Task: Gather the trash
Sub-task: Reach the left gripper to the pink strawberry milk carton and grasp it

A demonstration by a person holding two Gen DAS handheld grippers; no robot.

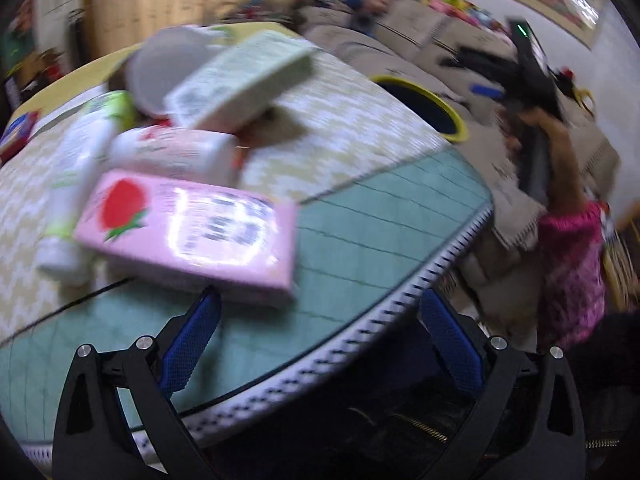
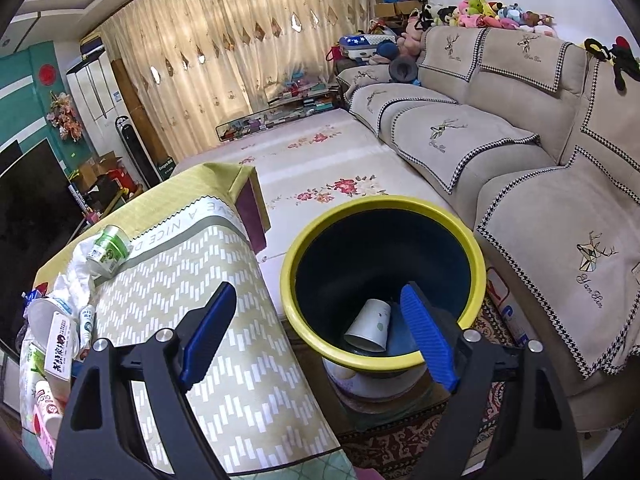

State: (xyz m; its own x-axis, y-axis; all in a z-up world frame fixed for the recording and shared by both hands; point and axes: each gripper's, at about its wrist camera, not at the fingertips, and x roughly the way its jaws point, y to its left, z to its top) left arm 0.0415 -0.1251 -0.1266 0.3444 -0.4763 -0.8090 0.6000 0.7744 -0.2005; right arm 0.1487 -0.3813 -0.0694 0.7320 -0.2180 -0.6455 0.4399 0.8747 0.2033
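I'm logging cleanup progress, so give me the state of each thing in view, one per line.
left gripper: open, empty, over the table edge
right gripper: open, empty, above the bin
bin: open-topped, holding a paper cup
paper cup: tipped over inside the bin
pink box: lying flat on the table
green-lidded jar: on its side, lid on

A yellow-rimmed bin [image 2: 384,216] with a dark blue inside stands on the floor just beside the worktop's [image 2: 240,320] long edge, and a white paper cup [image 2: 370,324] lies tipped on its side at the bottom. On the worktop, a pink carton [image 1: 188,236] printed with a red fruit lies flat nearest the edge that faces the left wrist view, with a white tube [image 1: 76,184], a white-and-red bottle [image 1: 176,152], a pale green box [image 1: 240,80] and a white cup [image 1: 164,72] heaped behind it. Further along, a small green-and-white jar [image 2: 108,250] lies on its side against crumpled white paper [image 2: 78,276].
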